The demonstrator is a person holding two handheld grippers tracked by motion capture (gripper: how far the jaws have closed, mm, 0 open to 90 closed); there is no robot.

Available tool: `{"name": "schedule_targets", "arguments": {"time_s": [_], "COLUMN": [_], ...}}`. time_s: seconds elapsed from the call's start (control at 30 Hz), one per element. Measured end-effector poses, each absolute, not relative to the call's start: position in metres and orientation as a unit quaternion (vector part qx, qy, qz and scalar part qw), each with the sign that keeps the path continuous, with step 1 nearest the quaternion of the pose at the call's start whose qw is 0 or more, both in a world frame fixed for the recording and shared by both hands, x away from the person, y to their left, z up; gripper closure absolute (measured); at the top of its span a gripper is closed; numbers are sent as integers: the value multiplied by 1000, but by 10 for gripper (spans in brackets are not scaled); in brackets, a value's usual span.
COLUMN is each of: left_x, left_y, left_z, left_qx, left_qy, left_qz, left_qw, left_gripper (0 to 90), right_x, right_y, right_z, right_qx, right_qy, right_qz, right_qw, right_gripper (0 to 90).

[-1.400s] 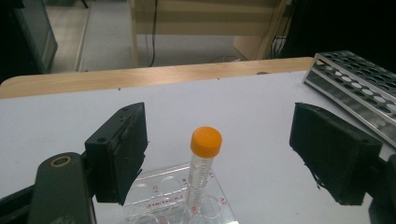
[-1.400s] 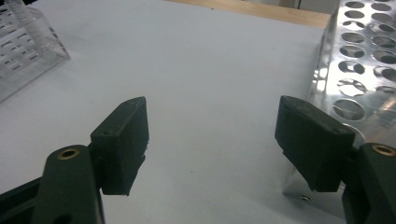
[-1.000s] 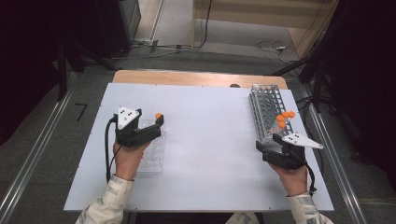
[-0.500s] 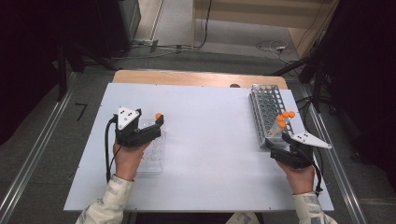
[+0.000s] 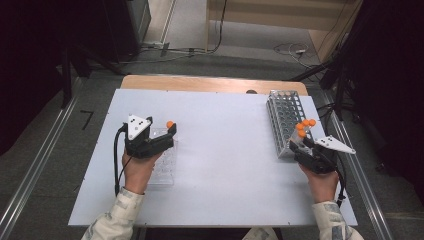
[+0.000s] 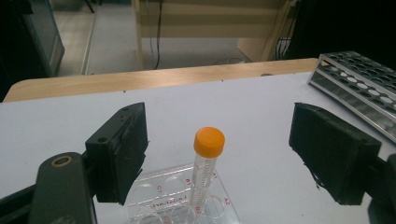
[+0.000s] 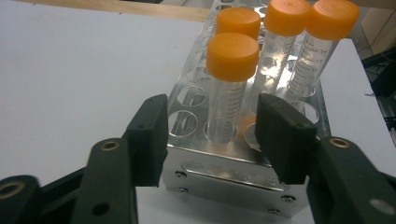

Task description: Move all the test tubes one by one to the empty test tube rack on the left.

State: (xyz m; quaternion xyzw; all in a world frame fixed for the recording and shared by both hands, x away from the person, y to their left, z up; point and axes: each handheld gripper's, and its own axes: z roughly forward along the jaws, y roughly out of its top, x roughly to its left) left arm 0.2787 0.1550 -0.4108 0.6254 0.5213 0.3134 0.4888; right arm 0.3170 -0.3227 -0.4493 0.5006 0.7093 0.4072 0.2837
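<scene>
orange-capped tube (image 6: 206, 164) stands in a clear well plate (image 6: 180, 201) between left claw (image 6: 233, 154) pads.

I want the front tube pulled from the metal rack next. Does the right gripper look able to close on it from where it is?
Probably yes. The right gripper has one jaw either side of the front tube, jaws just closing, pads not yet touching. The other tubes stand behind it, out of the way.
</scene>
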Motion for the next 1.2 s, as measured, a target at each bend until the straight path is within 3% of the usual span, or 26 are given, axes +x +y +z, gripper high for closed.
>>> {"name": "schedule_targets", "arguments": {"time_s": [0.23,0.83,1.2], "left_x": [278,278,278], "left_y": [156,155,154], "left_z": [-410,-411,-411], "left_qx": [625,626,627], "left_qy": [521,521,520], "left_qz": [314,312,312], "left_qw": [490,490,489], "left_gripper": [198,199,199], "right_x": [324,328,324], "right_y": [-322,-322,-319], "right_z": [-449,-452,-438], "right_qx": [507,516,505], "right_qy": [703,702,697], "right_qz": [407,396,407], "right_qw": [288,290,306], "right_gripper": [567,705,711]}}
